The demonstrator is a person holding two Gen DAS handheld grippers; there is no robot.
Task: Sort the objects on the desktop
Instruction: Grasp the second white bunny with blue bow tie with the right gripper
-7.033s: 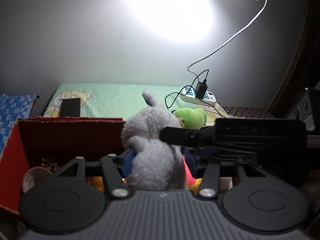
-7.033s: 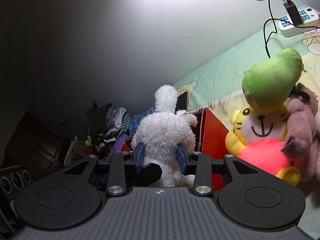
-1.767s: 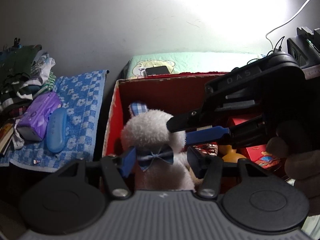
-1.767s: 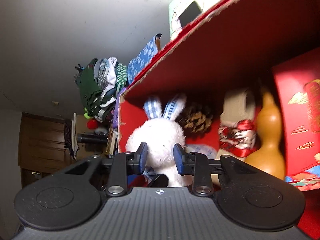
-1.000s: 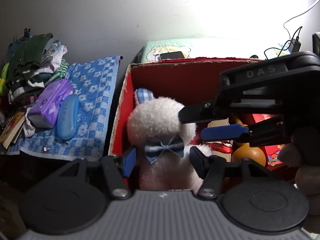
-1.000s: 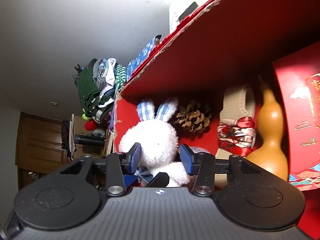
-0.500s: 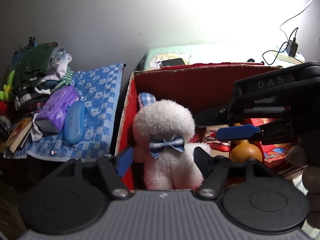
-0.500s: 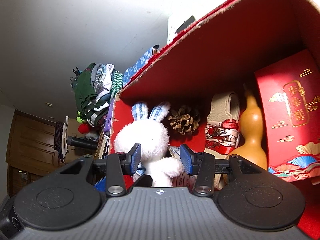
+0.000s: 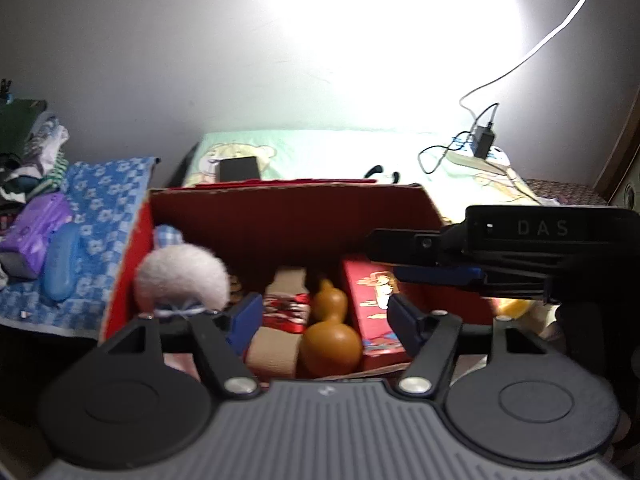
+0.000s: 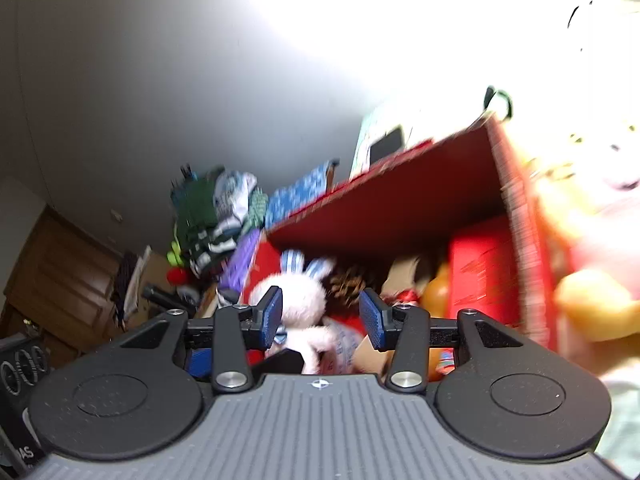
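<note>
A white plush rabbit [image 9: 180,276] sits at the left end of the red cardboard box [image 9: 288,204], released moments ago by both tools. The left gripper [image 9: 322,318], which half a second earlier framed the toy between its blue pads, has swung right and now hangs wide open and empty over a brown gourd [image 9: 330,336] and a red gift box [image 9: 374,308], the rabbit off beyond its left finger. The right gripper [image 10: 320,316] has likewise pulled back and up (its view is blurred by motion); its jaws stand well apart with nothing clamped, the rabbit [image 10: 300,300] lying ahead and below them beside a pine cone [image 10: 350,280]. With the toy resting in the box on its own, this placement looks finished, and other plush toys [image 10: 592,300] outside the box, to the right gripper's right, appear to be next.
</note>
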